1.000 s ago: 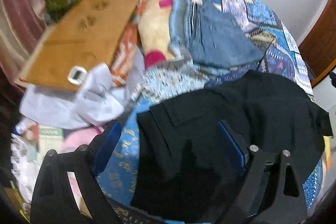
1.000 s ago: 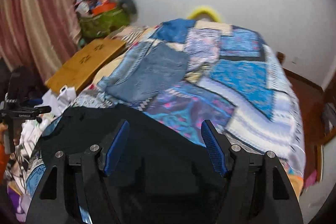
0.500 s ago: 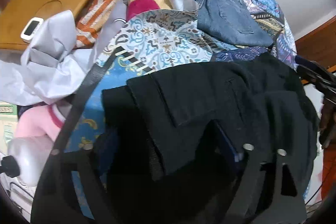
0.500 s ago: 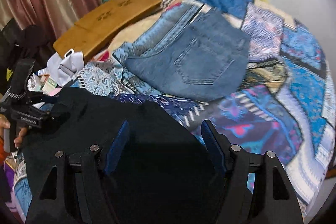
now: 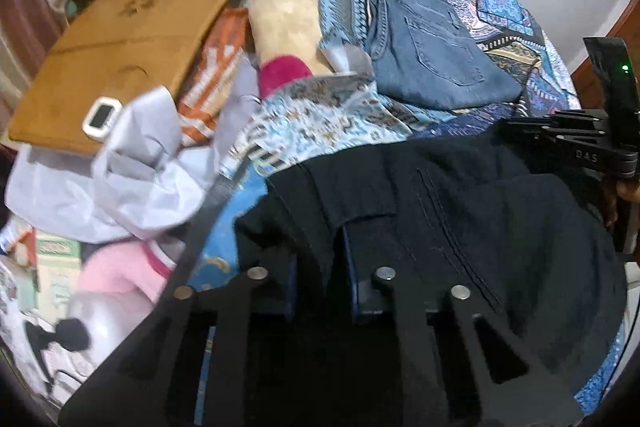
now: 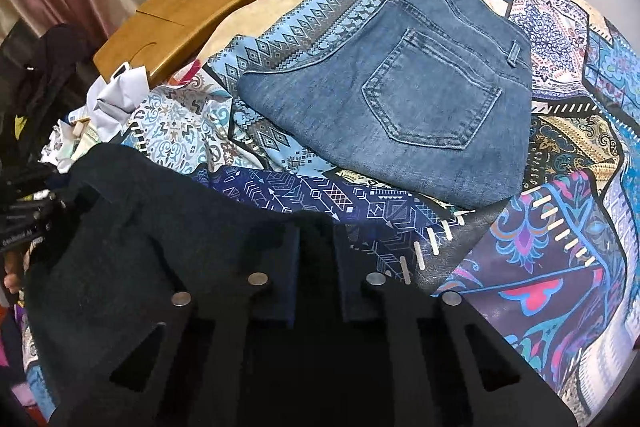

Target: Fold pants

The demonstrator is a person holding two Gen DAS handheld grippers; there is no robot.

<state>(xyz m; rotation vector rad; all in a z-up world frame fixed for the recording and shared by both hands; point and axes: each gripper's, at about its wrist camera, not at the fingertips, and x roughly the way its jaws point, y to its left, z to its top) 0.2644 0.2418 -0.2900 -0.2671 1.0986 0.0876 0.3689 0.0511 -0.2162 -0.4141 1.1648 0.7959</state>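
Black pants (image 5: 460,211) lie on the patterned bedspread, seen also in the right wrist view (image 6: 132,227). My left gripper (image 5: 320,267) is shut on the near left edge of the pants, with a fold of black cloth between its blue pads. My right gripper (image 6: 316,259) is shut on the near right edge of the pants. The right gripper's body shows at the right of the left wrist view (image 5: 580,143); the left one shows at the left edge of the right wrist view (image 6: 24,223).
Folded blue jeans (image 6: 408,91) lie on the bedspread (image 6: 560,227) beyond the black pants. A wooden lap table (image 5: 120,39) sits at the left. White cloth (image 5: 120,179) and clutter lie beside the bed's left edge.
Both grippers have dropped onto the black pants and closed on the near edge. One second ago both were open above the cloth.
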